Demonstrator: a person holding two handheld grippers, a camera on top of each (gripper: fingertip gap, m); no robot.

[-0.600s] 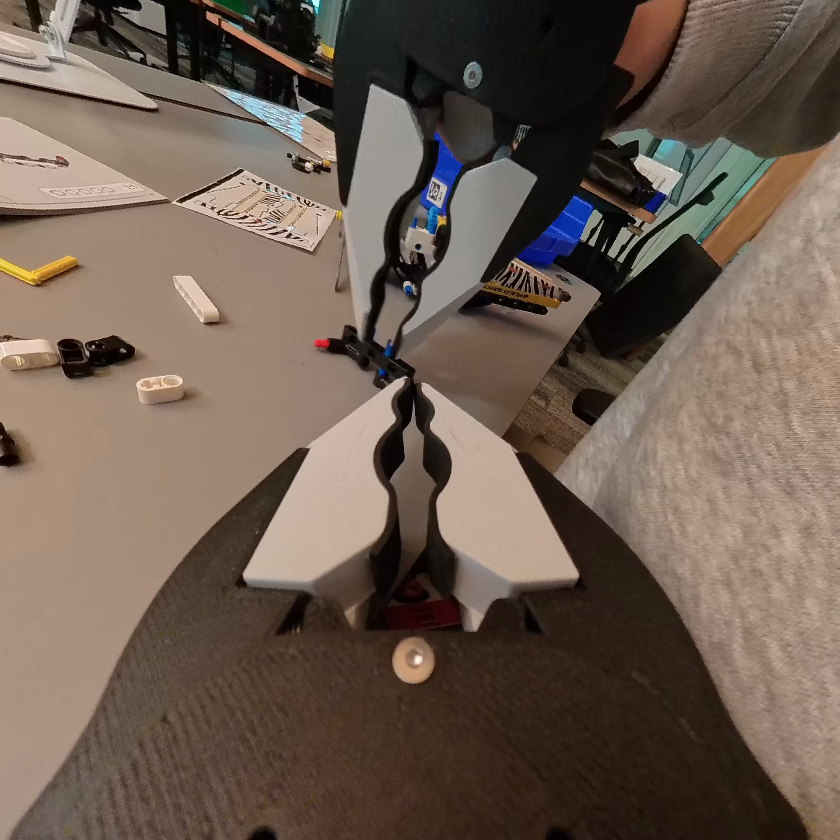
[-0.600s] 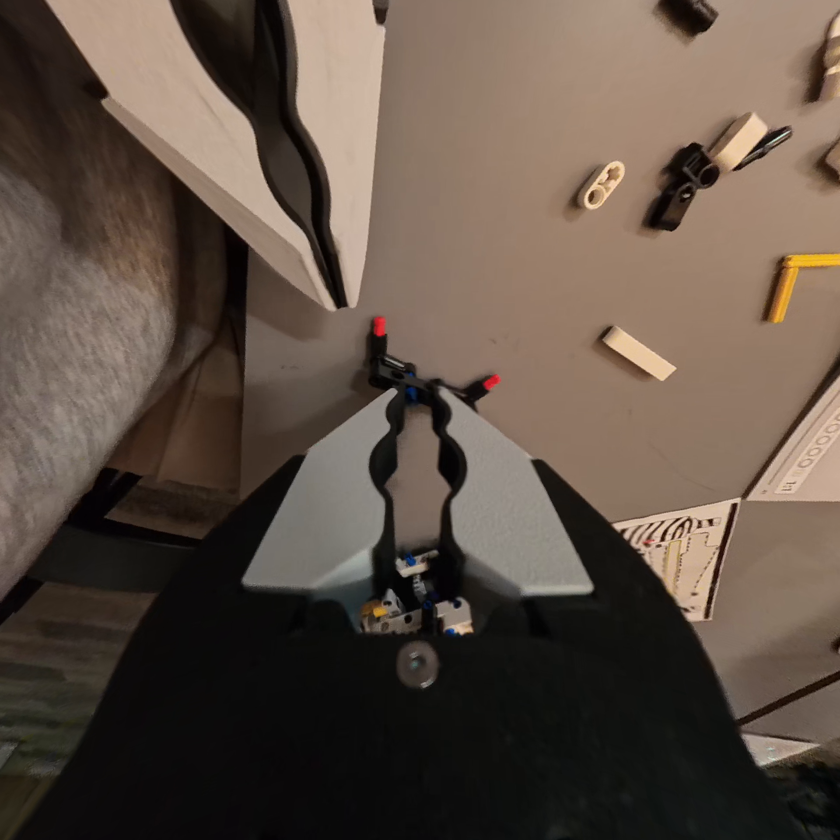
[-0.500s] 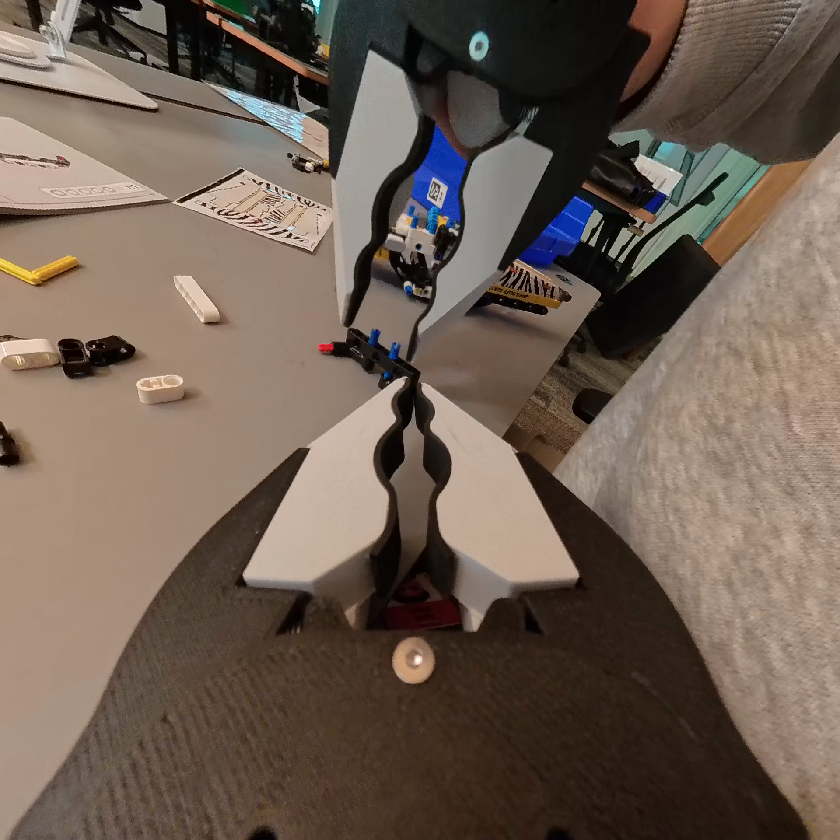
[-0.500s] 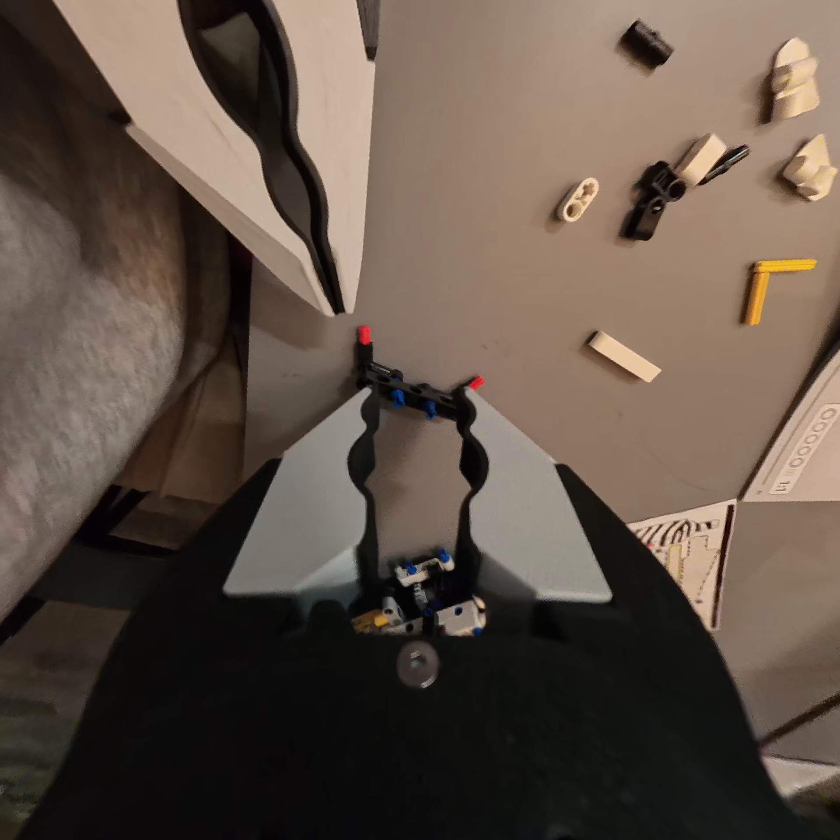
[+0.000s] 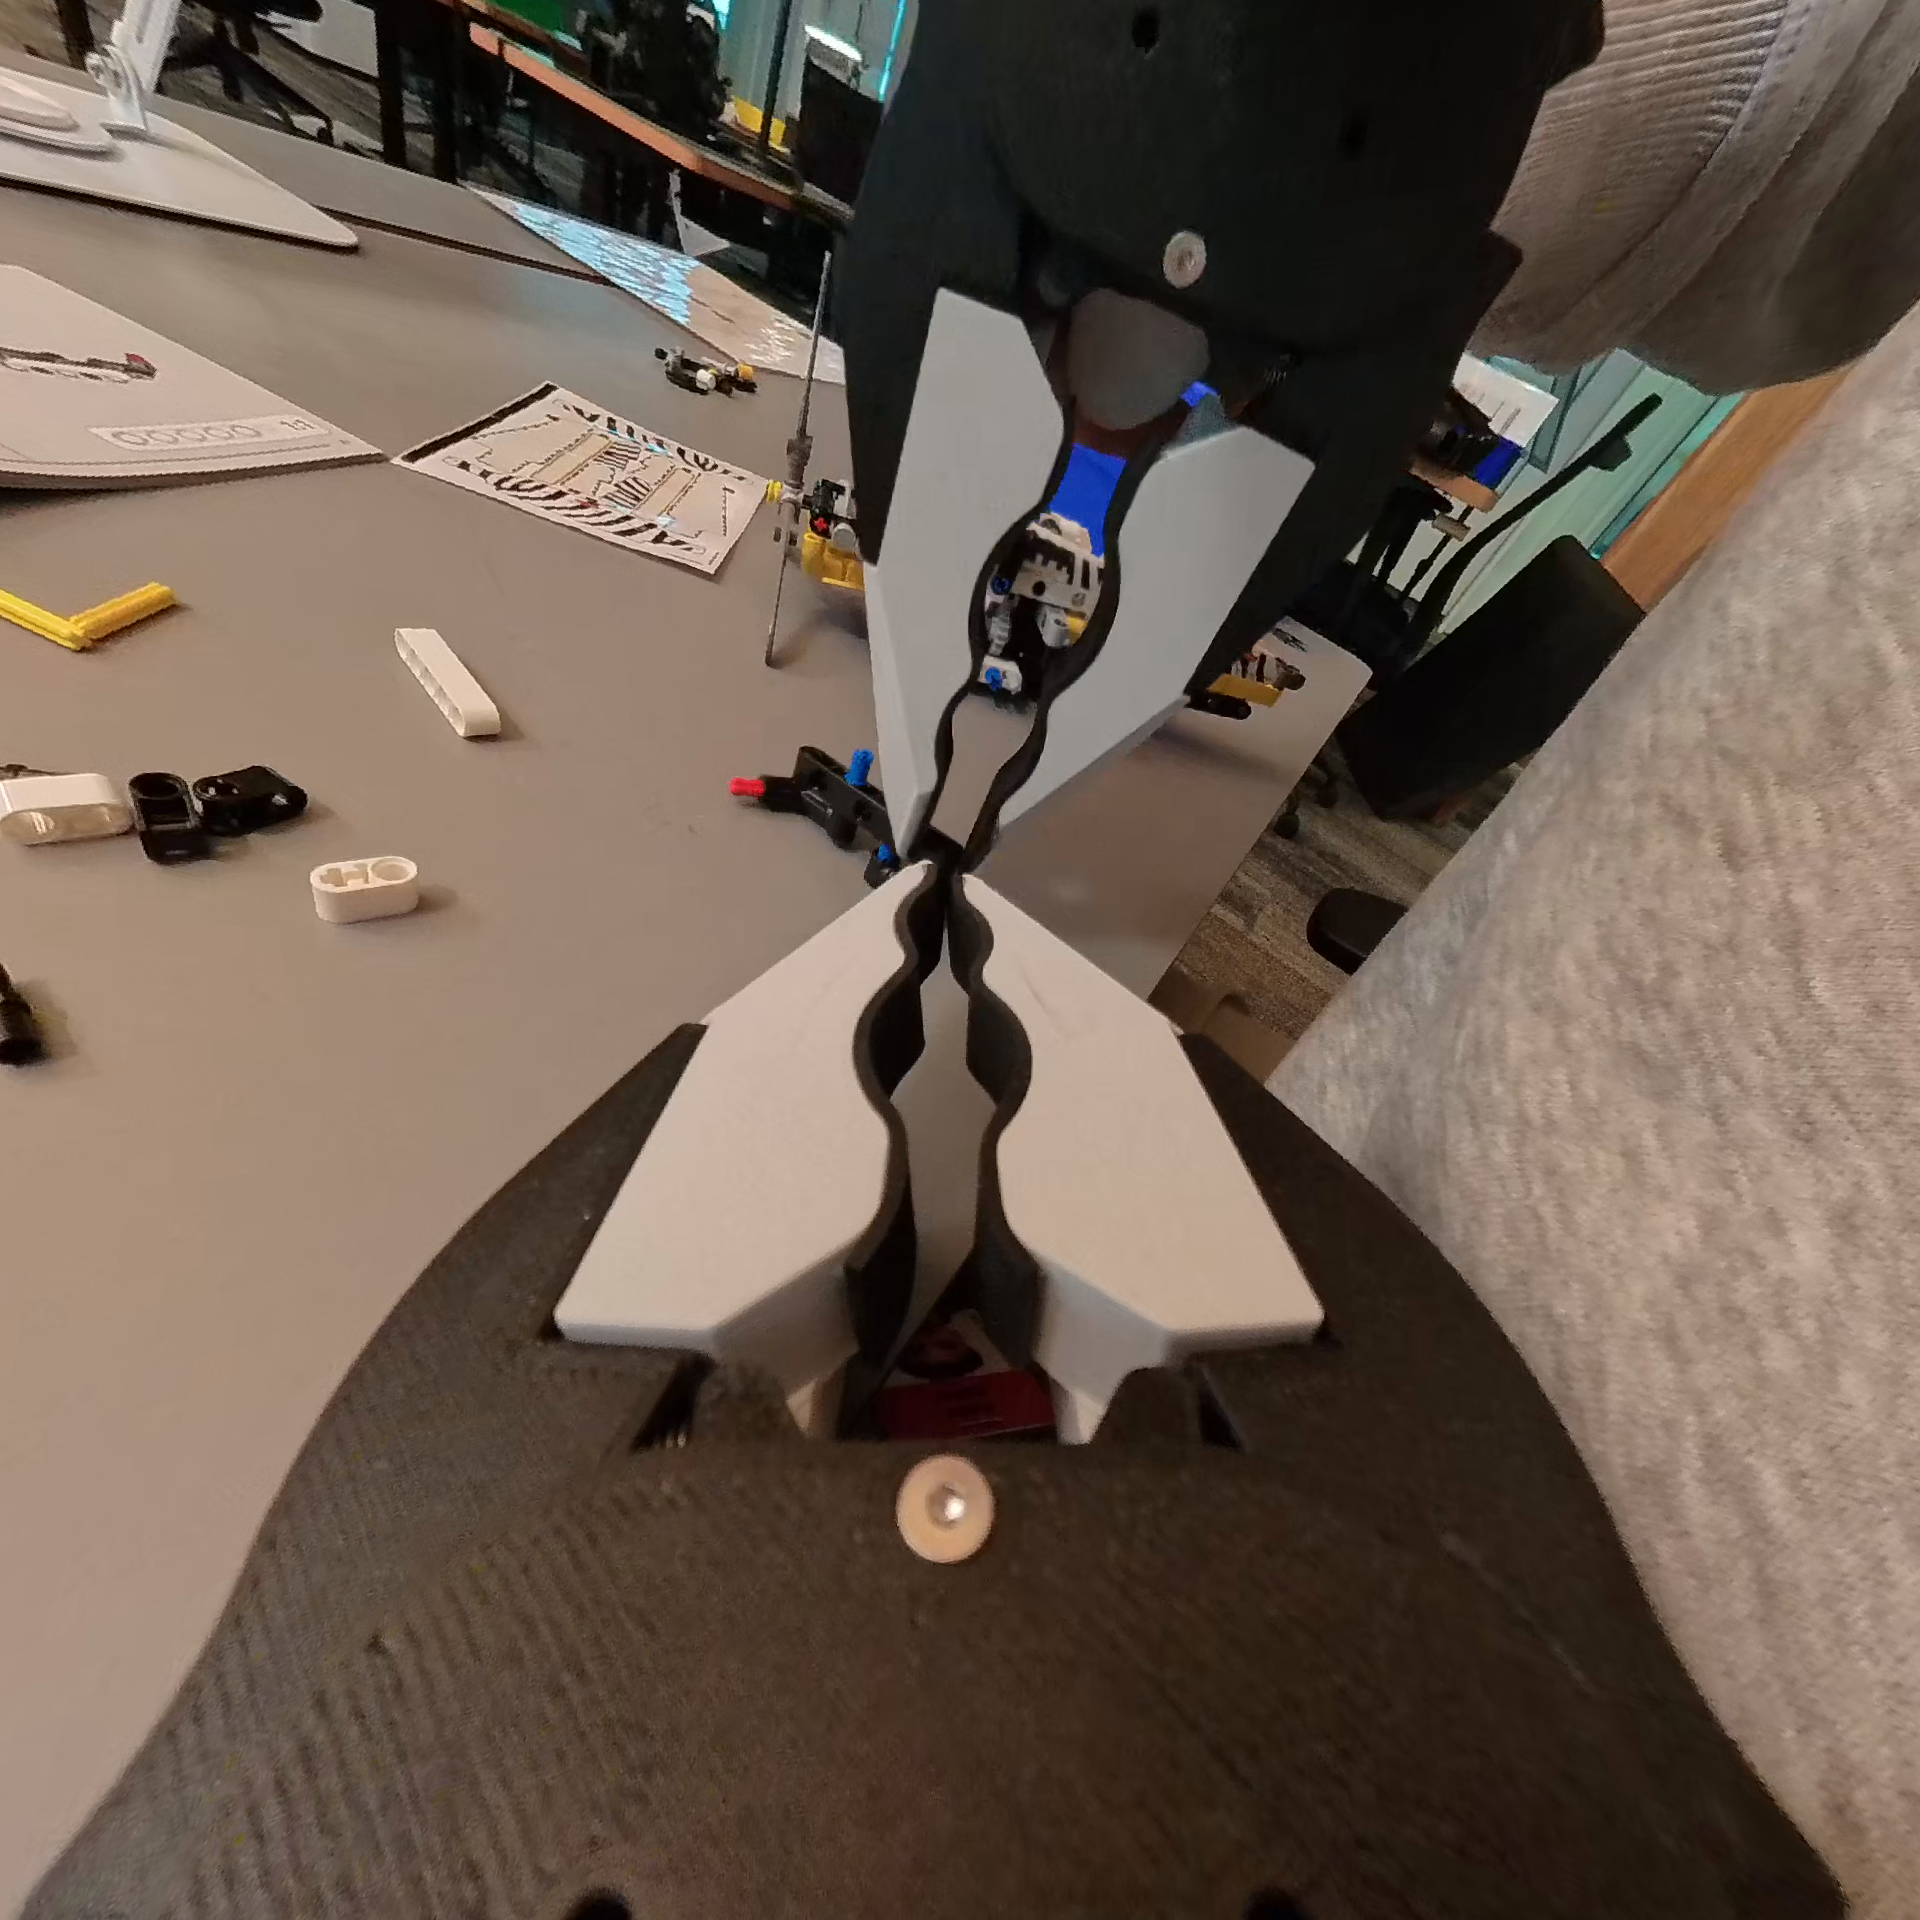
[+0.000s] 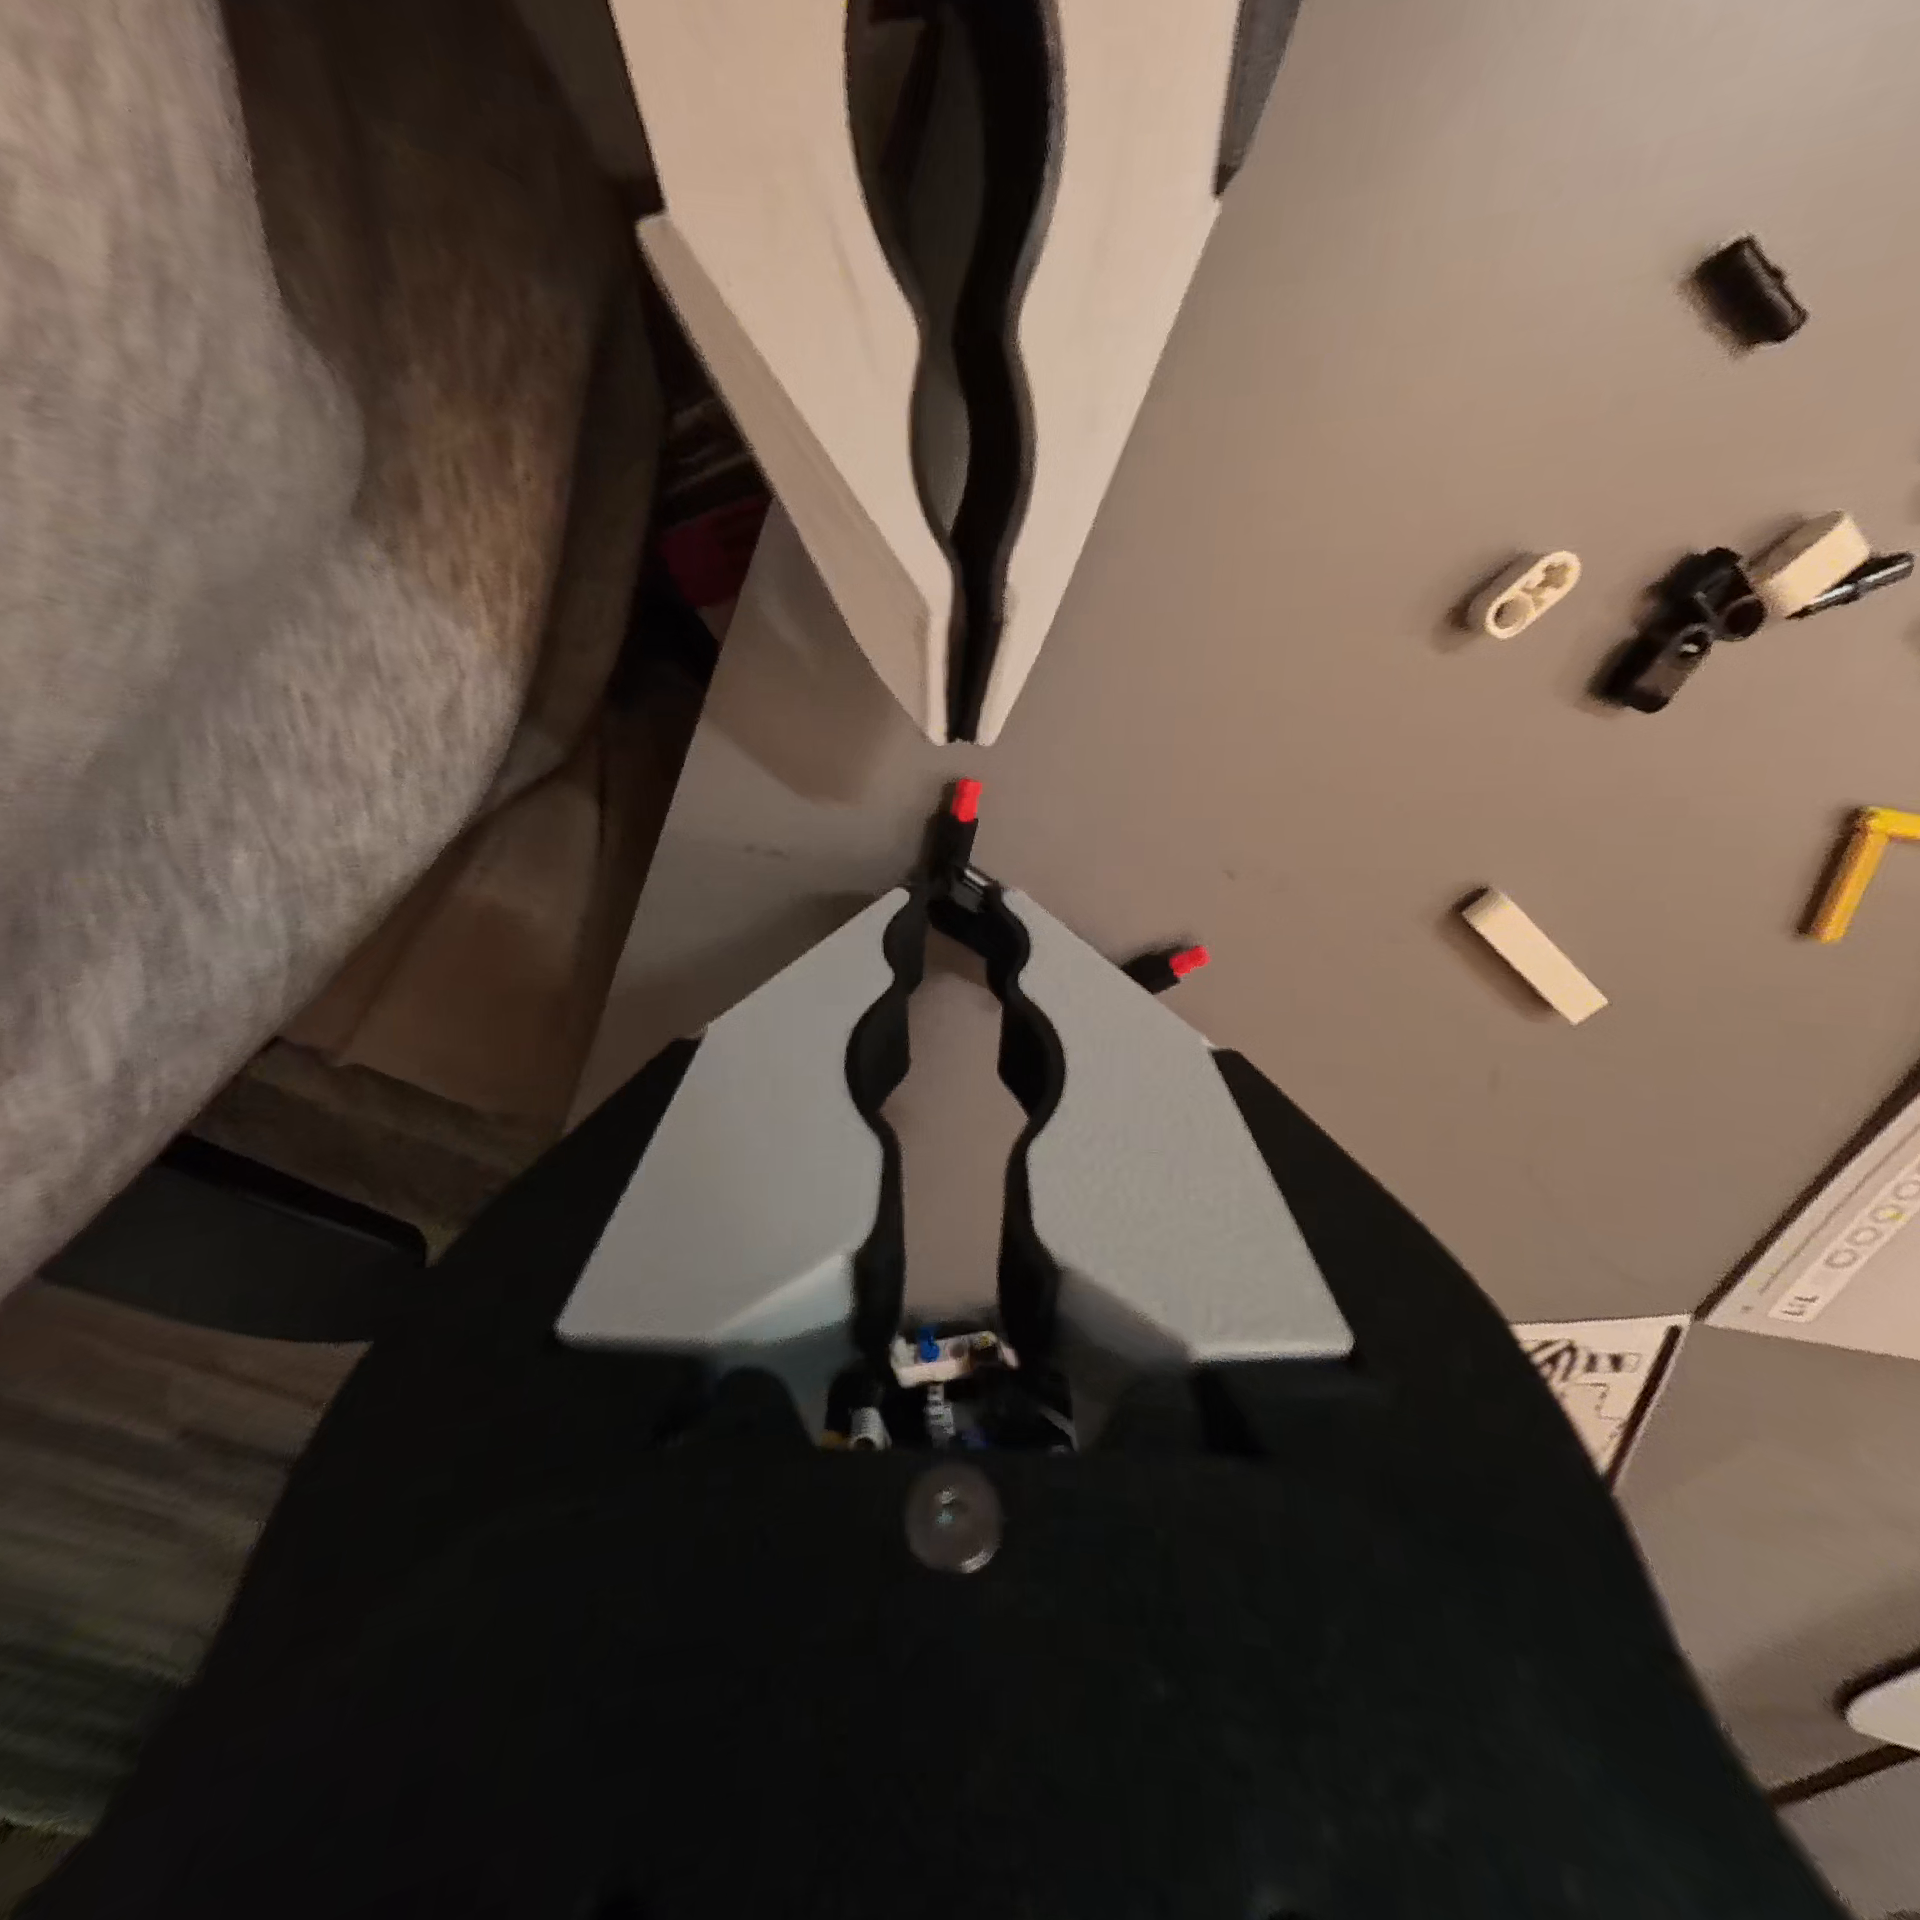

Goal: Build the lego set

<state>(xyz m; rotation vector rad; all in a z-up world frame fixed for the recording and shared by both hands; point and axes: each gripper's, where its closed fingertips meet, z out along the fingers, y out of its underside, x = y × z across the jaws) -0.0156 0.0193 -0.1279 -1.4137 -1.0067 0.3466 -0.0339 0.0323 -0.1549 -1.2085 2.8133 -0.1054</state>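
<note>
A black beam assembly (image 5: pixel 821 800) with blue pins and red axle ends lies on the grey table (image 5: pixel 312 1143) near its right edge. My right gripper (image 6: pixel 956 909) comes down from above and is shut on one end of it (image 6: pixel 961 891); a red end (image 6: pixel 966 800) sticks out past the tips. It also shows in the left wrist view (image 5: pixel 945 847). My left gripper (image 5: pixel 940 883) is shut and empty, tips almost touching the right gripper's tips. In the right wrist view the left gripper (image 6: pixel 966 732) points at the red end, a small gap apart.
Loose parts lie to the left: white beam (image 5: pixel 447 683), yellow L piece (image 5: pixel 88 615), short white liftarm (image 5: pixel 364 888), black connectors (image 5: pixel 213 810). A sticker sheet (image 5: pixel 582 478), a booklet (image 5: pixel 156 416) and a partly built model (image 5: pixel 1039 603) lie farther back. The table edge (image 5: pixel 1247 883) is close on the right. The tips of both grippers are at nearly the same place.
The right gripper, open above the black assembly half a second ago, has come down and closed on its end. The left gripper stays shut and now lines up tip to tip with it.
</note>
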